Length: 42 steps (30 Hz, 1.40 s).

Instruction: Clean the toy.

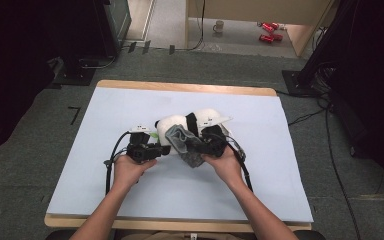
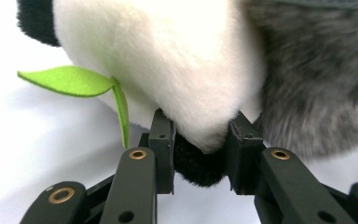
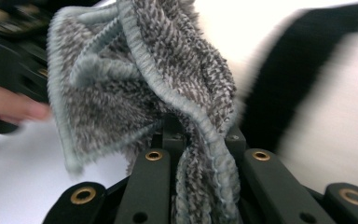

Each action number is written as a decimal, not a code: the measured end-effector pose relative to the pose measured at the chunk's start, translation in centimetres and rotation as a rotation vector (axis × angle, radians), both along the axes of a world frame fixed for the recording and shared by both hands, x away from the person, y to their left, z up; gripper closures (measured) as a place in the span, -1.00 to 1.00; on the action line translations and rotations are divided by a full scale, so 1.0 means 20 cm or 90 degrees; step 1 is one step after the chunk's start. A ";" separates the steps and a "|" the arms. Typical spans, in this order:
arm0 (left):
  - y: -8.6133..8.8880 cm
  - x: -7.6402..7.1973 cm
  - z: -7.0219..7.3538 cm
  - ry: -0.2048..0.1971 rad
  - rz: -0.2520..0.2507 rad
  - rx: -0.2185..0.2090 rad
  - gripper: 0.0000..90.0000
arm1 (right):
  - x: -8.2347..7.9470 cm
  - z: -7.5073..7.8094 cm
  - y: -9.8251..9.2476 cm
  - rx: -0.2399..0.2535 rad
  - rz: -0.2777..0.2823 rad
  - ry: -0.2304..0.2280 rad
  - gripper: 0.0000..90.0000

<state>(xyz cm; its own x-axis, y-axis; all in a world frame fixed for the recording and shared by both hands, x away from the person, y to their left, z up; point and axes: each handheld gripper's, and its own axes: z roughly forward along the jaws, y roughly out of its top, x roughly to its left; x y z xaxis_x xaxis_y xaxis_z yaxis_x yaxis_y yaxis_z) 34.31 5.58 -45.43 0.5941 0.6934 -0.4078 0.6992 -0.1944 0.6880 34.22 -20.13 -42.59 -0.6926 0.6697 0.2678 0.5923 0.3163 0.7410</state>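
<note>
White-and-black plush panda, grey speckled cloth.

Two bare forearms with no sleeves, left gripper and right gripper of matte black links, brass-ringed pivot holes, square black pads on the jaws, pale plates on top, black cables trailing back
</note>
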 end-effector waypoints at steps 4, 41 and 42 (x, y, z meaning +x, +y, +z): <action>0.02 0.01 0.00 -0.011 -0.010 -0.004 0.53 | 0.05 0.01 -0.13 0.024 -0.037 0.028 0.78; 0.06 0.10 -0.02 0.018 0.001 -0.023 0.53 | -0.02 0.15 -0.41 0.096 -0.164 -0.020 0.79; 0.06 0.10 -0.01 0.018 0.000 -0.023 0.53 | -0.03 0.15 -0.38 0.103 -0.150 -0.018 0.79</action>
<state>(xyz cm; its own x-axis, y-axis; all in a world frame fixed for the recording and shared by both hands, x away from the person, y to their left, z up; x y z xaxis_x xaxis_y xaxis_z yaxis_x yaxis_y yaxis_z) 36.27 6.83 -45.72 0.5818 0.6782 -0.4489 0.7186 -0.1701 0.6743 33.60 -27.70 -39.54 -0.5310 0.7637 0.3671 0.6143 0.0485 0.7876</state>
